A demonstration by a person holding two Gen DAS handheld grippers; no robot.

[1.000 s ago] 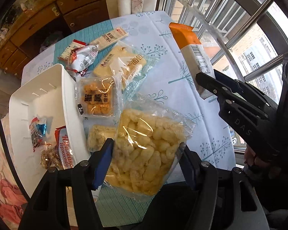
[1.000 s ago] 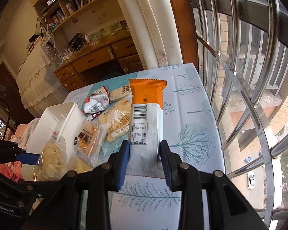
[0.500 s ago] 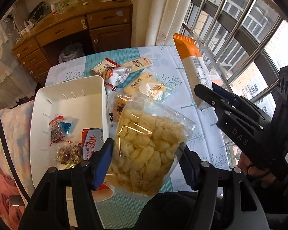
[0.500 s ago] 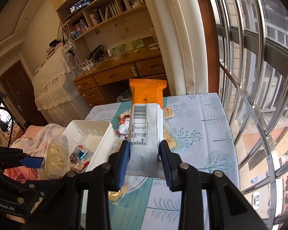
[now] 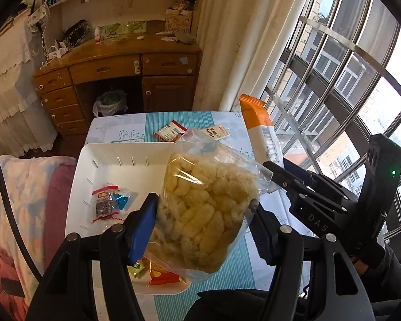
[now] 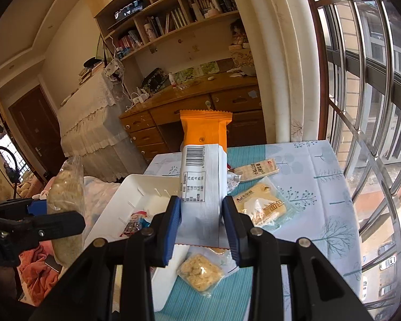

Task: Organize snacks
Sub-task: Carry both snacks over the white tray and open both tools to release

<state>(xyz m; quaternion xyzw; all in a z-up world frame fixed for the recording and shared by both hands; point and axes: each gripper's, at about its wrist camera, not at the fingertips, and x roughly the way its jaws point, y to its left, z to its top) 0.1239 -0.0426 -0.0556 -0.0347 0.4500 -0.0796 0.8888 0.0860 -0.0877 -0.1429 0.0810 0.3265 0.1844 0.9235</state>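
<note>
My left gripper (image 5: 200, 227) is shut on a clear bag of yellow puffed snacks (image 5: 205, 211), held in the air over the right part of the white bin (image 5: 104, 160). My right gripper (image 6: 200, 222) is shut on a long orange and white snack packet (image 6: 203, 171), which stands upright above the table; the same packet (image 5: 262, 133) shows at the right of the left wrist view. The bin (image 6: 141, 187) holds a few small wrapped sweets (image 5: 109, 203). On the table lie a bread pack (image 6: 262, 206), a thin biscuit bar (image 6: 259, 169) and a small crumbly pack (image 6: 200, 270).
The table's blue and white cloth (image 6: 320, 176) reaches to the barred window (image 6: 374, 107) on the right. A wooden desk (image 5: 120, 67) with shelves stands behind the table. A pink blanket (image 5: 21, 192) lies left of the bin. A red and white packet (image 5: 169, 132) lies beyond the bin.
Both grippers have risen and tipped up with their packs still held. The table and bin now look farther below, and more of the desk and shelves shows.
</note>
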